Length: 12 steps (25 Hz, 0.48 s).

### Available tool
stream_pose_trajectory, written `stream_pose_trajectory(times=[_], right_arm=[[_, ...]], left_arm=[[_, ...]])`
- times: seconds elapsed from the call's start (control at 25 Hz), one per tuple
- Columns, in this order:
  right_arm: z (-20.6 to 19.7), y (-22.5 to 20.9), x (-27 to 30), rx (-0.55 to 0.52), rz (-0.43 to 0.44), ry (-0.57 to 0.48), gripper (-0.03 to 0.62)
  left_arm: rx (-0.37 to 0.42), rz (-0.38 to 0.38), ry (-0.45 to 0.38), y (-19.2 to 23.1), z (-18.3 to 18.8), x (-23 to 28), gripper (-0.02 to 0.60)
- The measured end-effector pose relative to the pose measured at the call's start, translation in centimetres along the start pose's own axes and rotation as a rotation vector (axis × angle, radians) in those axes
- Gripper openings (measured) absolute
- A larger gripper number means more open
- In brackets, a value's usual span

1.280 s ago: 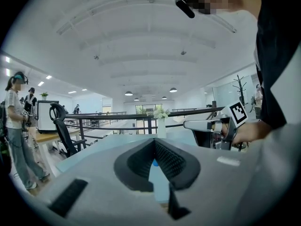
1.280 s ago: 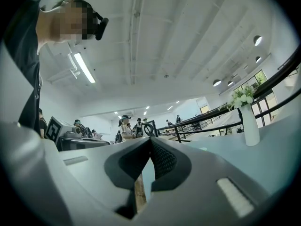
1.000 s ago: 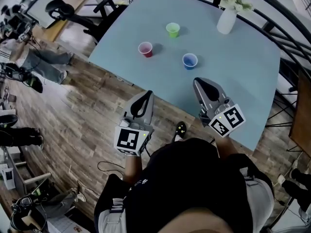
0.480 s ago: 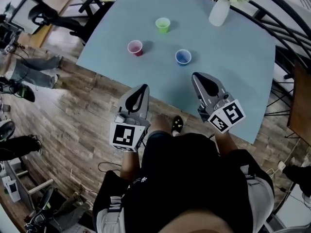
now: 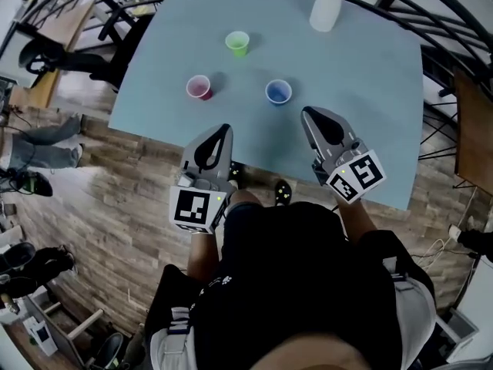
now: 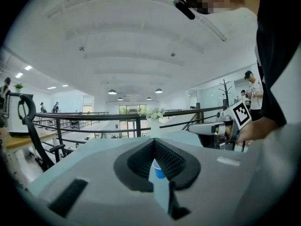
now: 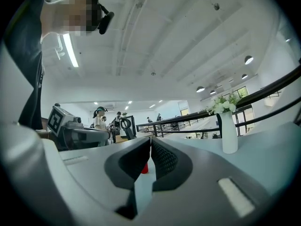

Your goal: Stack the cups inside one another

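**Plastic cups all apart, nothing stacked yet**

Three small cups stand upright and separate on the pale blue table (image 5: 370,91). The pink plastic cup (image 5: 199,87) is at the left, the green plastic cup (image 5: 237,42) is farther back, and the blue plastic cup (image 5: 278,92) is at the right. None sits inside another and none is lifted, so I judge the task to be at its very start, with both nestings left to do. A white vase of flowers (image 5: 325,8) stands near the far edge, well apart from the cups.

The left gripper (image 5: 223,130) hangs at the table's near edge, short of the pink cup. Its own view shows the dark ribbed pads meeting at the tips and gripping nothing. The blue cup shows through the slit below them, far off on the table.

The right gripper (image 5: 307,115) is over the near part of the table, near the blue cup but not touching it. Its jaws are likewise closed and empty, with the pink cup visible far beyond the slit. Both claws would have to open before any cup can be taken.
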State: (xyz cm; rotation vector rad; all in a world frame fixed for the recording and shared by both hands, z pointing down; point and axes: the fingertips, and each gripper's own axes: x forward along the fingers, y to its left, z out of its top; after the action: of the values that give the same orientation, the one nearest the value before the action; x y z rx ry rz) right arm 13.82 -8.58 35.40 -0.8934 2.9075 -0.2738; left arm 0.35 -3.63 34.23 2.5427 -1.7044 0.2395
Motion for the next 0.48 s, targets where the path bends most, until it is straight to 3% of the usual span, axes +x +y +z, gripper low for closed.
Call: stream_pose_trajectory(times=[0.48], right_arm=[[-1.8, -2.0, 3.8, 0.005, -0.159, 0.029, 0.014]], left_arm=[[0.033, -0.124, 0.008, 4.9, 1.0, 3.2, -0.009]])
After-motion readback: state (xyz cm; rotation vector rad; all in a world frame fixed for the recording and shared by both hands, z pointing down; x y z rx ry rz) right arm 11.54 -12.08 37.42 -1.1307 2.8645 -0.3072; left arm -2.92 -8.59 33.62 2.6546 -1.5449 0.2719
